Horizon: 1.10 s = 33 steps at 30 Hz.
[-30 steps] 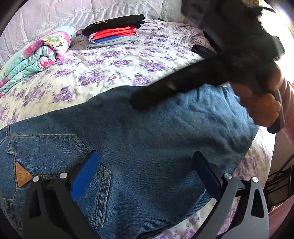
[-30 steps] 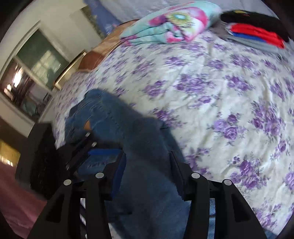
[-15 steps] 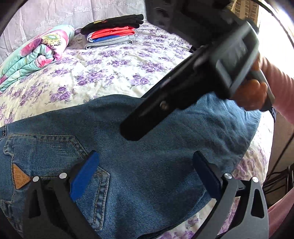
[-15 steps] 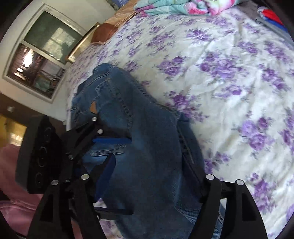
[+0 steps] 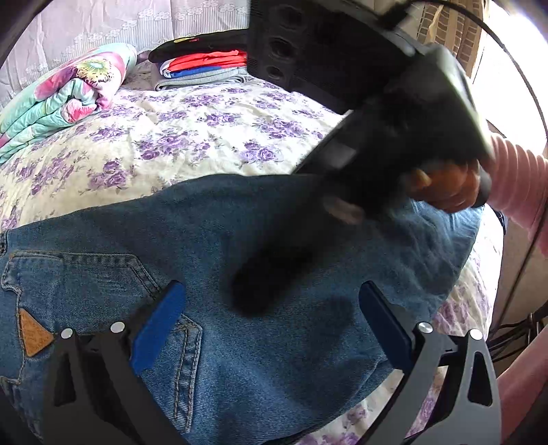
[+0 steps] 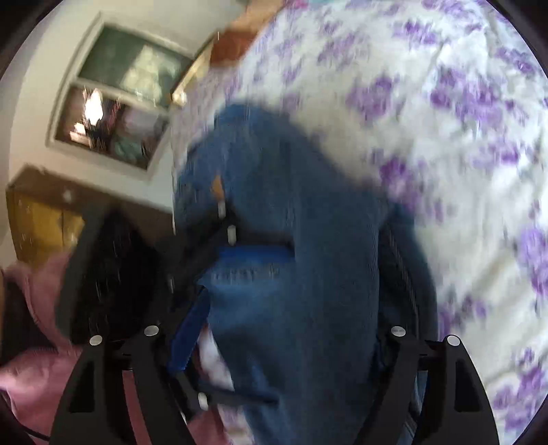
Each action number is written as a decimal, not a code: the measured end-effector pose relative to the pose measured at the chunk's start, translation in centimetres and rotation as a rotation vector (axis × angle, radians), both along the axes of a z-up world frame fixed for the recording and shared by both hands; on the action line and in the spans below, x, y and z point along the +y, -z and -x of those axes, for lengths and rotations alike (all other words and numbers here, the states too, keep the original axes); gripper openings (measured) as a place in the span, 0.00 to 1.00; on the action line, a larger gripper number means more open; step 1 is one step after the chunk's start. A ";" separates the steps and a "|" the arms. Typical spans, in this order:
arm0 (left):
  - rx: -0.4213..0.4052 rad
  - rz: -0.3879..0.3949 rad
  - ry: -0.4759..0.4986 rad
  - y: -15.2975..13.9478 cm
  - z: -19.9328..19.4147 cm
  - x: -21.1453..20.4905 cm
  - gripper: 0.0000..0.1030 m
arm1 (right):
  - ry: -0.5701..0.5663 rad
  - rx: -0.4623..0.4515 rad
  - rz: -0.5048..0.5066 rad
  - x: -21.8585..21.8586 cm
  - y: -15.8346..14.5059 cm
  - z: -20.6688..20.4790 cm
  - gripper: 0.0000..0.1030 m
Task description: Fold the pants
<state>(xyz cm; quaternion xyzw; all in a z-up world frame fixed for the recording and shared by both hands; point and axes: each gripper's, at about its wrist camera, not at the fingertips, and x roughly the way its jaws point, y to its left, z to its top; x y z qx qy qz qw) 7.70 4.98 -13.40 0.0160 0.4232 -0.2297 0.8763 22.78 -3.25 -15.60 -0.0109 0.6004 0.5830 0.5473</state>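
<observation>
Bed [image 5: 191,137], cream sheet with purple flower print, fills most of both views.

Pants [image 5: 239,274]: blue denim jeans, lying folded on the near part of the bed. In the left wrist view the long axis runs left to right. Waist end with back pocket [image 5: 102,291] and tan triangular patch [image 5: 32,337] sits at the left. Rounded folded end points right, close to the bed's right edge. Fabric lies flat, few wrinkles.

Right wrist view is motion-blurred. There the jeans run from near to far, between the right tool's fingers.

Far left on the bed: a rolled floral quilt [image 5: 65,96], teal and pink. Far centre: a stack of folded clothes [image 5: 202,65], black on top, then red, blue, grey. Both well apart from the jeans. Lace curtain [image 5: 102,27] behind them.

Left tool [image 5: 270,325]: jaws wide apart, blue pads [image 5: 157,328] over the denim on either side of the pocket's right edge, nothing clamped. Contact with the cloth cannot be told.

Right tool [image 6: 291,328]: jaws have just been opening and stand apart, denim between them, not pinched. In the left wrist view its black body crosses the upper right and hides the far right of the bed; one dark finger [image 5: 274,274] hangs over the middle of the jeans. A hand [image 5: 445,185] in a pink sleeve [image 5: 513,185] grips it.

Window [image 6: 120,99] on the wall at left in the right wrist view.
</observation>
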 end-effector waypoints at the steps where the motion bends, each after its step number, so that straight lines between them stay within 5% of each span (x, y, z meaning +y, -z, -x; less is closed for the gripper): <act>1: 0.000 -0.001 0.000 0.0 0.0 0.0 0.96 | 0.054 0.003 -0.046 0.0 -0.2 -0.9 0.77; 3: -0.001 -0.001 0.000 0.0 0.0 0.0 0.96 | 0.154 -0.011 -0.110 -0.4 -0.8 -2.8 0.75; 6: 0.004 0.001 0.002 0.0 -0.1 0.0 0.96 | 0.410 -0.026 -0.205 -3.4 -1.8 -7.2 0.55; 8: 0.004 -0.003 0.001 0.0 -0.1 -0.1 0.96 | 0.574 -0.034 -0.229 -6.6 -2.2 -10.4 0.56; 10: 0.004 -0.005 0.000 0.0 -0.2 -0.1 0.96 | 0.562 -0.003 -0.199 -7.3 -2.0 -10.7 0.56; 12: 0.004 -0.005 0.000 0.0 -0.2 -0.1 0.96 | 0.513 -0.097 -0.166 -6.8 -3.2 -8.0 0.56; 16: 0.002 -0.010 -0.002 -0.1 -0.4 -0.3 0.96 | 0.296 -0.170 -0.249 -4.9 -5.1 -1.1 0.54; 20: 0.005 -0.012 -0.004 0.0 -0.3 -0.2 0.96 | 0.222 -0.193 -0.185 -2.8 -3.1 1.6 0.53; 21: 0.004 -0.013 -0.003 0.0 -0.3 -0.2 0.96 | 0.256 -0.219 -0.117 -2.3 -2.0 1.0 0.45; 22: 0.002 -0.013 -0.003 0.0 -0.3 -0.2 0.96 | 0.292 -0.245 -0.058 -2.4 -0.7 0.0 0.11; 23: 0.003 -0.013 -0.003 0.0 -0.3 -0.1 0.96 | 0.341 -0.234 -0.010 -3.0 1.0 -1.4 0.00; 25: 0.003 -0.014 -0.002 0.0 -0.2 -0.1 0.96 | 0.426 -0.060 -0.076 -4.9 2.5 -3.0 0.00; 29: -0.005 -0.016 -0.002 -0.2 0.1 0.0 0.96 | 0.485 -0.277 -0.064 -5.3 -1.1 0.4 0.11; 31: -0.006 -0.011 -0.004 -0.3 0.2 0.0 0.96 | 0.509 -0.301 -0.114 -5.9 -2.4 2.2 0.36; 33: -0.012 0.005 -0.017 -0.5 0.5 0.4 0.96 | 0.554 -0.335 -0.130 -6.1 -2.6 4.3 0.40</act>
